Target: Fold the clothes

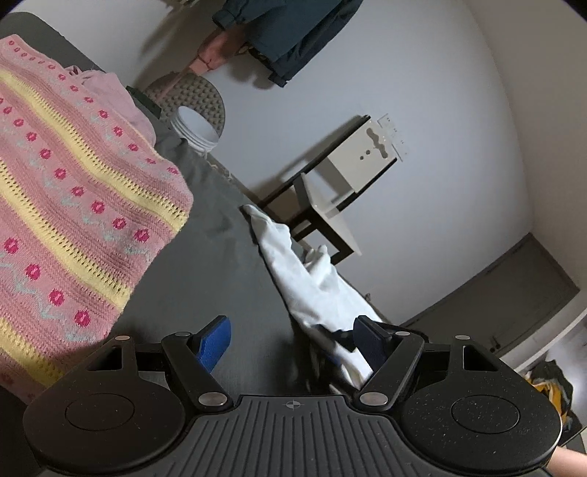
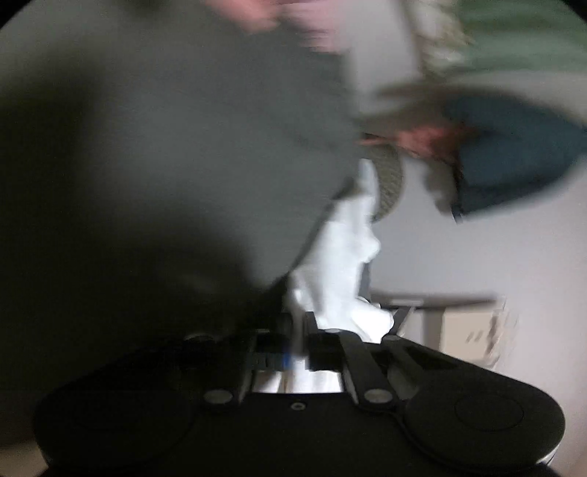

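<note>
Left wrist view: left gripper (image 1: 293,339) spread wide, blue pads apart, nothing between them. Right-hand finger (image 1: 370,343) overlaps the near end of the white garment (image 1: 312,282); contact can't be confirmed. Left-hand finger (image 1: 214,343) hangs over bare dark table (image 1: 227,264). White garment lies bunched along the table's right edge, running from the gripper away toward the far end of that edge. Pink knitted sweater (image 1: 73,190), yellow stripes and red flower dots, spread on the left half of the table, well apart from the white garment. Past it, at the far edge, a stack of white bowls (image 1: 194,128) just beside a grey nubby mat (image 1: 198,95). Beyond the table, a small white-and-black side table (image 1: 330,190) against the wall, a dark blue jacket (image 1: 293,33) hanging above. No readable writing.

Right wrist view: heavily blurred. Right gripper (image 2: 308,330) fingers drawn close together with white garment (image 2: 341,264) bunched at the tips and white cloth showing behind them; looks clamped on it. Garment sits at the table (image 2: 165,146) edge.
</note>
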A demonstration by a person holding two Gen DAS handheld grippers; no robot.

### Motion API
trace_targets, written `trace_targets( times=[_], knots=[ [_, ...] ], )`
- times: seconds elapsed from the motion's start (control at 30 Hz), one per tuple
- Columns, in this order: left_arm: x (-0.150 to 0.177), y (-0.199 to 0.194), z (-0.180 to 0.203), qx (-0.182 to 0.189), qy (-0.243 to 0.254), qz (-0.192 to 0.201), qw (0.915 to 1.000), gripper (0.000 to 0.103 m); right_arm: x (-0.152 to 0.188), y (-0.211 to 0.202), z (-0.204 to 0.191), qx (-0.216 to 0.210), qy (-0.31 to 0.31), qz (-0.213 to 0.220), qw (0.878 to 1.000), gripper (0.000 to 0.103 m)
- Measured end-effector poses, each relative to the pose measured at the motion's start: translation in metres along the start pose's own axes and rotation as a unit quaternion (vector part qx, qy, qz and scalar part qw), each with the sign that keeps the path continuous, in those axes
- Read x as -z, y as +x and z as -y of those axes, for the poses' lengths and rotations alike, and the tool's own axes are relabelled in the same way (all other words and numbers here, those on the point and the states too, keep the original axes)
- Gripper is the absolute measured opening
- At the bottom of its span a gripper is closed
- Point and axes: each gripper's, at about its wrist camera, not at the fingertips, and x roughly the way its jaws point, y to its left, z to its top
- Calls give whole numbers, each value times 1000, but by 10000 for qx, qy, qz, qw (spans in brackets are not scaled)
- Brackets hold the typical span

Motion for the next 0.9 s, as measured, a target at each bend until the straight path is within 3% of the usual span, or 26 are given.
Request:
trace_targets(
  times=[0.03,0.07,0.1,0.17,0.2,0.27,0.33,0.37,0.4,0.5,0.53,0.6,0.63,0.7,0.77,0.8,0.9],
  knots=[
    [0,-1,0,15,-4,17,10000,73,5,-6,20,-107,855,133,9962,6],
    [0,-1,0,36,-7,26,10000,73,14,-13,41,-197,1779,265,9835,6],
    [0,-1,0,58,-16,32,10000,73,32,-20,64,-390,2780,392,9590,6],
    [-1,-1,0,93,-55,29,9999,73,72,-33,104,-700,4586,529,8843,6],
    [-2,0,0,109,-72,29,9999,73,101,-36,120,-841,5430,494,8341,6],
    [-1,1,2,125,-77,26,9999,73,164,-37,138,-1055,6846,402,7201,6],
    [-1,3,5,135,-71,15,9999,73,222,-30,139,-1031,7720,-95,6271,6],
    [-1,4,6,145,-58,7,9999,73,243,-25,138,-1014,7889,-372,6049,6],
    [0,5,8,155,-44,-2,9999,73,258,-21,135,-1017,7904,-702,5999,6],
    [0,8,11,157,11,-51,9999,73,258,-30,133,-931,7382,-948,6614,15],
    [0,8,12,146,26,-67,9999,73,245,-39,132,-816,7023,-867,7019,21],
    [0,9,11,126,45,-106,9999,73,210,-59,127,-442,5843,-427,8092,34],
    [1,10,11,112,56,-119,9999,73,194,-65,123,-378,5215,-136,8523,37],
    [2,11,11,90,81,-150,9998,73,150,-75,107,-456,3814,299,9228,43],
    [3,12,10,77,115,-188,9997,73,111,-75,85,-458,2462,663,9659,43],
    [3,12,10,71,134,-208,9997,73,94,-72,73,-461,1810,810,9791,43],
    [5,14,9,47,187,-261,9995,73,43,-51,49,-578,614,898,9924,42]
  ],
)
